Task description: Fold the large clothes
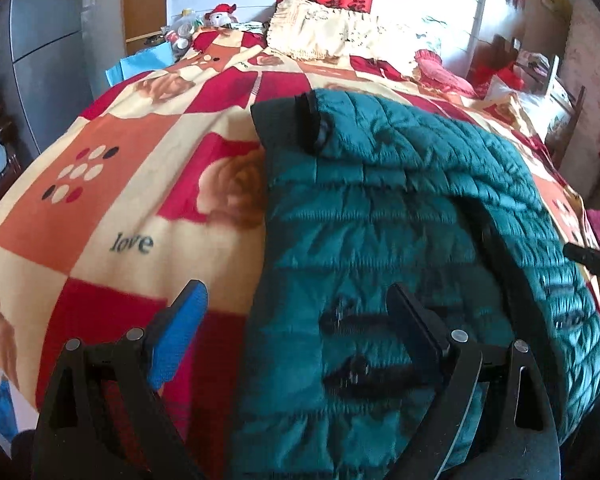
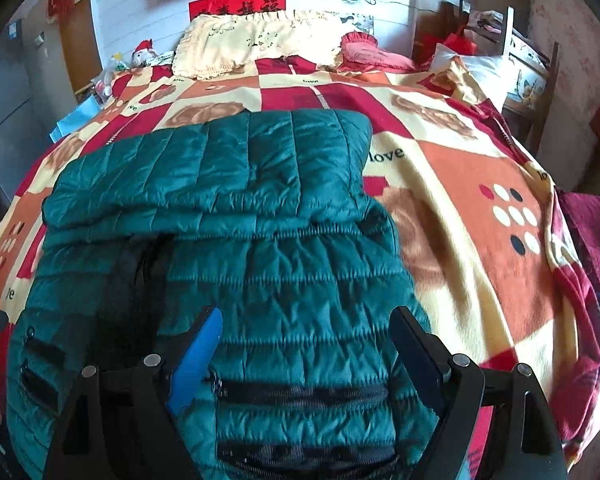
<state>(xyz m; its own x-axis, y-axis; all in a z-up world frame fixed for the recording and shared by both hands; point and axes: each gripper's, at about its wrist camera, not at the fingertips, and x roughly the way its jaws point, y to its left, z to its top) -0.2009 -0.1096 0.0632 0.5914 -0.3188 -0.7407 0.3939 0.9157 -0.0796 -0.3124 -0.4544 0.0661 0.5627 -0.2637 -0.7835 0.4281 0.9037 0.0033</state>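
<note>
Lying on the bed's patterned blanket (image 2: 480,184): a teal quilted jacket (image 2: 260,240), partly folded, its upper part doubled over the body, black zipped pockets toward the near edge. Left tongs (image 1: 300,324) spread wide, nothing gripped, straddling the jacket's left edge; blue pad over the blanket, dark pad over the teal quilting. Right tongs (image 2: 306,344) also released, hanging above the jacket's lower front near a pocket zip. Cream pillow (image 2: 256,40) at the headboard end, well apart from the jacket.

Left tool (image 1: 296,320) wide apart, empty, above teal quilted jacket (image 1: 400,208) edge on patterned blanket (image 1: 112,184).
</note>
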